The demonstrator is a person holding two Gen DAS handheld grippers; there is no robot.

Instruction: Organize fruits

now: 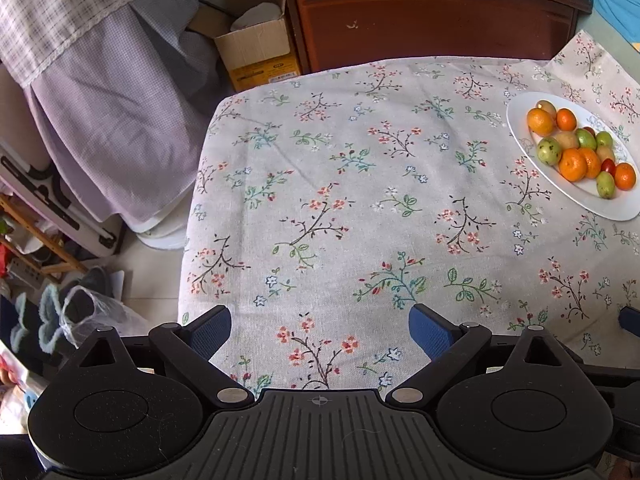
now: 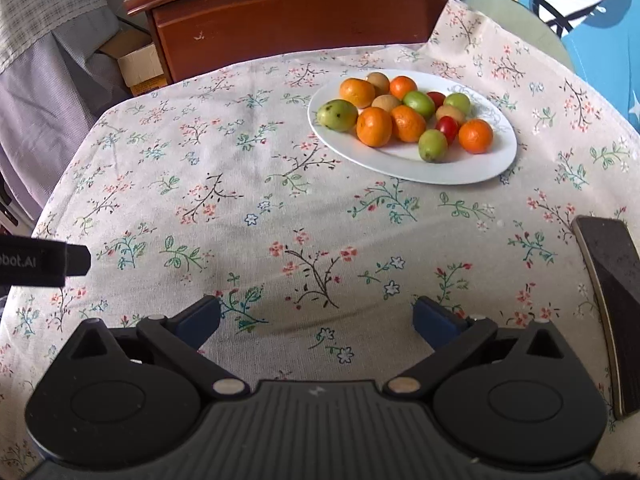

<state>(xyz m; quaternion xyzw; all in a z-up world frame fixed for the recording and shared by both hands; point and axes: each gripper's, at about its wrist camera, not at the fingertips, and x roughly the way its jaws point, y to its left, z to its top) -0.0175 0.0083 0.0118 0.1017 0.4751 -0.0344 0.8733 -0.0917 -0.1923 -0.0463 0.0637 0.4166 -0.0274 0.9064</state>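
Note:
A white oval plate (image 2: 472, 168) sits on the floral tablecloth and holds several mixed fruits: orange mandarins (image 2: 374, 127), green jujubes (image 2: 337, 115), brown kiwis (image 2: 386, 103) and red cherry tomatoes (image 2: 447, 127). The same plate (image 1: 576, 196) shows at the far right of the left wrist view. My right gripper (image 2: 318, 316) is open and empty above the cloth, well short of the plate. My left gripper (image 1: 320, 332) is open and empty over the cloth, far left of the plate.
A dark wooden cabinet (image 2: 296, 20) stands behind the table. A dark tray-like edge (image 2: 612, 304) lies at the right. The left gripper's body (image 2: 40, 262) shows at the left edge. A cardboard box (image 1: 256, 52), lilac cloth (image 1: 112, 100) and floor clutter lie left of the table.

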